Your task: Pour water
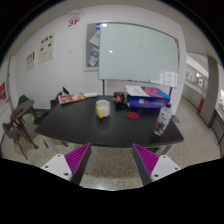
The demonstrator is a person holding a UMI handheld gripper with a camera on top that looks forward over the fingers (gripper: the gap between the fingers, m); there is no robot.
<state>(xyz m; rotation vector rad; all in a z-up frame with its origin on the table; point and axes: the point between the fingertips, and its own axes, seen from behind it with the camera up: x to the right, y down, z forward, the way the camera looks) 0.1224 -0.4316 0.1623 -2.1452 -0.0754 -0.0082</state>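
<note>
A clear water bottle (161, 120) with a pale label stands near the front right corner of the black table (90, 128). A yellow cup (102, 108) stands at the table's middle. A small red cap-like thing (131, 116) lies between them. My gripper (112, 160) is open and empty. Its two magenta pads (76, 158) are wide apart, low over the floor, well short of the table's front edge. Nothing is between the fingers.
A whiteboard (138, 53) hangs on the far wall. Books and boxes (146, 96) lie at the table's far right, and papers (74, 97) at the far left. A chair (20, 122) stands left of the table. Speckled floor (112, 175) lies ahead of the fingers.
</note>
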